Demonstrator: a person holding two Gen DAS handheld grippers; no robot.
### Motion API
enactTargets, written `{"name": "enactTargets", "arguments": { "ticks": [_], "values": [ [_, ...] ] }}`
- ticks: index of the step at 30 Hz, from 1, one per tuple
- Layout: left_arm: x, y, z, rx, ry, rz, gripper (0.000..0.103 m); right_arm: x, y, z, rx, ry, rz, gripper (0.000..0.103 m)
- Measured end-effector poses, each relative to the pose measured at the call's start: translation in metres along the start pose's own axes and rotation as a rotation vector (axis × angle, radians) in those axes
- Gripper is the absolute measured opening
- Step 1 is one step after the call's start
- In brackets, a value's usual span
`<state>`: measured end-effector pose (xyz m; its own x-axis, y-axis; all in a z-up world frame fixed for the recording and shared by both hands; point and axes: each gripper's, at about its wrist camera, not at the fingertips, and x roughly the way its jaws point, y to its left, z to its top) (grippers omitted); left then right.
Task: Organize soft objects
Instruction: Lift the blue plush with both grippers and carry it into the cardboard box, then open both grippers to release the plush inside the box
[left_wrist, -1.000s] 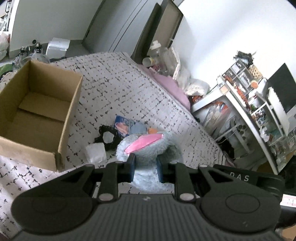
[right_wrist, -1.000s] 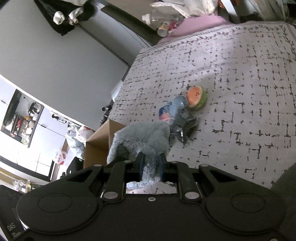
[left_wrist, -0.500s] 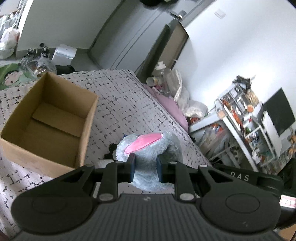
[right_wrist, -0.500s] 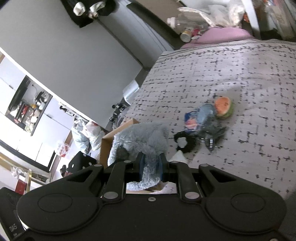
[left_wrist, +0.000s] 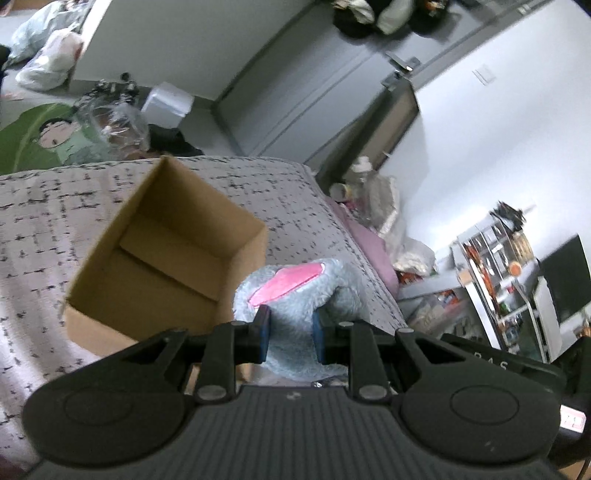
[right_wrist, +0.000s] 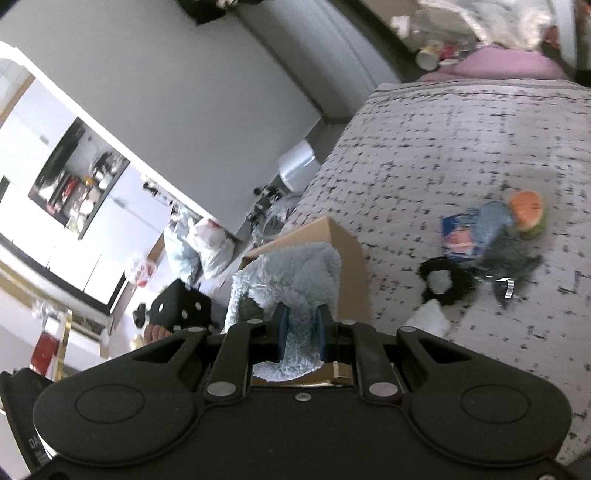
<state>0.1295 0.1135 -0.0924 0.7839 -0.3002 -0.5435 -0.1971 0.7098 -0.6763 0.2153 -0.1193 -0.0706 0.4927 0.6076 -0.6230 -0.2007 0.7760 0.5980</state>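
Bedroom, patterned bed cover (left_wrist: 55, 221) under us. We hold grey plush toy (left_wrist: 295, 295) pinched in both left gripper (left_wrist: 290, 338) and right gripper (right_wrist: 300, 334), just beside cardboard box (left_wrist: 166, 258). Risk: toy snags box rim if carried low; uneven release leaves it dangling.

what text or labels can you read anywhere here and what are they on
"DAS": raised letters on the black plastic body of the right gripper, seen partly in the left wrist view.
"DA": start of the same marking on the black body of the left gripper, cut off in the right wrist view.
Blue printed packet on the patterned bedspread: too blurred.
Cluttered white shelf unit: too small.
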Motion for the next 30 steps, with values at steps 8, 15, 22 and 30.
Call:
{"name": "enactTargets", "arguments": {
  "ticks": [8, 15, 22, 30],
  "values": [
    [0.002, 0.031, 0.014, -0.052, -0.011, 0.047, 0.022, 0.037, 0.019, 0.0, -0.043, 0.049, 0.017, 0.016],
    [0.014, 0.057, 0.018, -0.108, 0.014, 0.116, 0.022, 0.07, 0.019, -0.005, -0.029, 0.113, -0.003, 0.016],
    [0.023, 0.072, 0.021, -0.145, 0.04, 0.197, 0.023, 0.098, 0.023, -0.011, -0.042, 0.161, -0.023, 0.016],
    [0.028, 0.08, 0.022, -0.154, 0.051, 0.288, 0.027, 0.112, 0.021, -0.015, -0.025, 0.211, -0.062, 0.024]
  ]
}}
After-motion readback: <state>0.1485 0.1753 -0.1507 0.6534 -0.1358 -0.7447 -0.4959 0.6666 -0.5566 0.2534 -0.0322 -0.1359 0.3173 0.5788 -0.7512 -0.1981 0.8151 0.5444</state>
